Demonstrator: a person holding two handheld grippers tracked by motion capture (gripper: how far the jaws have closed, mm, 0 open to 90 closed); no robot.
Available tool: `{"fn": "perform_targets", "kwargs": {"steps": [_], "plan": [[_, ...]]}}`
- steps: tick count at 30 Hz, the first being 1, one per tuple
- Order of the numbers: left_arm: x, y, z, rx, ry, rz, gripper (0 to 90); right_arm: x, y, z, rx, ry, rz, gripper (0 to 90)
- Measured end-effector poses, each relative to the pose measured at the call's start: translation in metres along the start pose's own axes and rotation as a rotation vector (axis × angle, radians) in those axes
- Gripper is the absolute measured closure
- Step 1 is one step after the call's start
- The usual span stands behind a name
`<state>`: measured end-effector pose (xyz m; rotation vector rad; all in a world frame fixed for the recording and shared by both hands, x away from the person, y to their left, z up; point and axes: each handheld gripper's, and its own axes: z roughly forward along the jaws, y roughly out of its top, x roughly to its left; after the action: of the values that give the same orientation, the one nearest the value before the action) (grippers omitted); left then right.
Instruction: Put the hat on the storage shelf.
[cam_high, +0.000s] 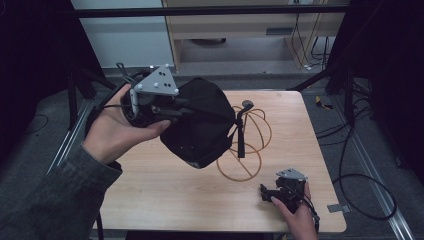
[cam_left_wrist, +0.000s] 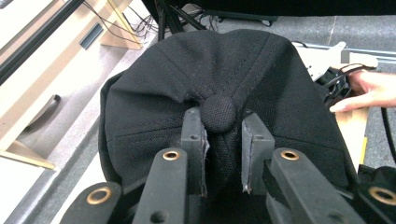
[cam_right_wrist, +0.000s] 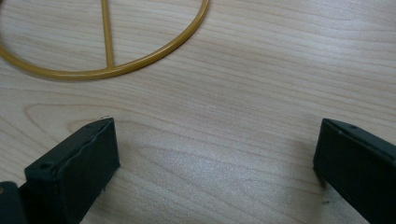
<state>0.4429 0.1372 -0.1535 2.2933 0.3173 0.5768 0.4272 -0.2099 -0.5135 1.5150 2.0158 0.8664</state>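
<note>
the left tool pinches the black cap at its crown button, lifted at ten o'clock of the wire stand — hanging it remains, judging by this — right tool open, empty on the tabletop.

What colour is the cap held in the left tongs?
Black all over, the cap shows best in the left gripper view, top button included.

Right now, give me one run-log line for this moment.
left gripper: shut on black cap, held above table | right gripper: open, empty, near wire stand
</note>
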Motion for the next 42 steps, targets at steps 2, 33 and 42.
{"fn": "perform_targets", "kwargs": {"steps": [2, 33, 42], "plan": [[-0.003, 0.002, 0.003, -0.001, -0.005, 0.002, 74.2, 0.000, 0.000, 0.000, 0.000, 0.000, 0.000, 0.3], [-0.006, 0.033, 0.048, 0.026, -0.025, 0.025, 74.0, 0.000, 0.000, 0.000, -0.001, -0.001, 0.001, 0.3], [0.003, 0.053, 0.064, 0.034, -0.027, 0.013, 74.0, 0.000, 0.000, 0.000, -0.001, -0.001, 0.001, 0.3]]}}
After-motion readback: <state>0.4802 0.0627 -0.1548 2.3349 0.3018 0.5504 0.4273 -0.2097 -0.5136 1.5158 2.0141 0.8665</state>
